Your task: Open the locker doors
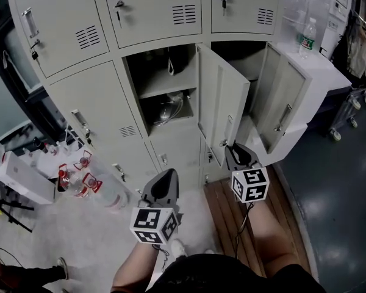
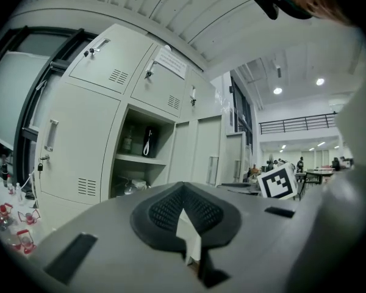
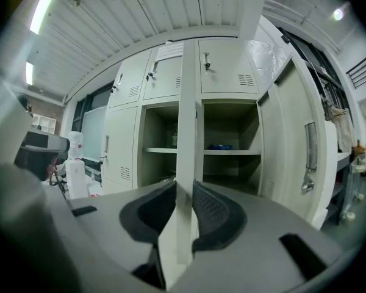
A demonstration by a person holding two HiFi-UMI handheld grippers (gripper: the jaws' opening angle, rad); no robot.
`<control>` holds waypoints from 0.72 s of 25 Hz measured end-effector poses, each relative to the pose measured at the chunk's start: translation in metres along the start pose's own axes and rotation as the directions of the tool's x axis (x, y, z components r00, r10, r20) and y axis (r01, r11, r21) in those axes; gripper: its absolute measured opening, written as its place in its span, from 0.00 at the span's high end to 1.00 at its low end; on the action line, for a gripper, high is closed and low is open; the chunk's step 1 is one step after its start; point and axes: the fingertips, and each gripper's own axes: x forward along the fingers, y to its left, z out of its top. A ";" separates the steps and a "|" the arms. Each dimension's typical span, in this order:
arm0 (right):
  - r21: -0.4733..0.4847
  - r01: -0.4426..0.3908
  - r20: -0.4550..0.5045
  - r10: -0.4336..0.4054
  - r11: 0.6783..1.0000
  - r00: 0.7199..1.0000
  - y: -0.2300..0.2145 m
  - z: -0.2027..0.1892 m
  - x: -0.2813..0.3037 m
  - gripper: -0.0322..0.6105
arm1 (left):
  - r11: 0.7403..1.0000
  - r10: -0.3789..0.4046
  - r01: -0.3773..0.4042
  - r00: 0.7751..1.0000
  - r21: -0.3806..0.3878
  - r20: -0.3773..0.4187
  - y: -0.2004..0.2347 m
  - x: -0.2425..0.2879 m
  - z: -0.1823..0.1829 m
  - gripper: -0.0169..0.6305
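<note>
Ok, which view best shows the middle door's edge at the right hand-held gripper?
Right gripper view: the door stands edge-on between the right hand-held gripper pads, so contact reads directly. Head view shows the door swung open, with the grip hidden. Left gripper view shows it small and far off.

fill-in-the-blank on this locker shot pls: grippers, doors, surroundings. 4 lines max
1. The left gripper has its jaws ____, with nothing between them.
2. The right gripper clamps the edge of a pale-grey metal locker door that stands ____.
3. In the middle row of the pale-grey locker bank, ____ doors are open.
4. The clear plastic bottle stands on a white cabinet to the lockers' ____.

Missing words: shut; open; two; right
</note>
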 end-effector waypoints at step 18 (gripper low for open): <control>-0.037 -0.170 0.129 0.173 0.985 0.976 0.043 0.035 -0.052 0.95 | 0.989 0.144 -0.144 0.989 -0.016 0.026 -0.017 -0.026 -0.010 0.97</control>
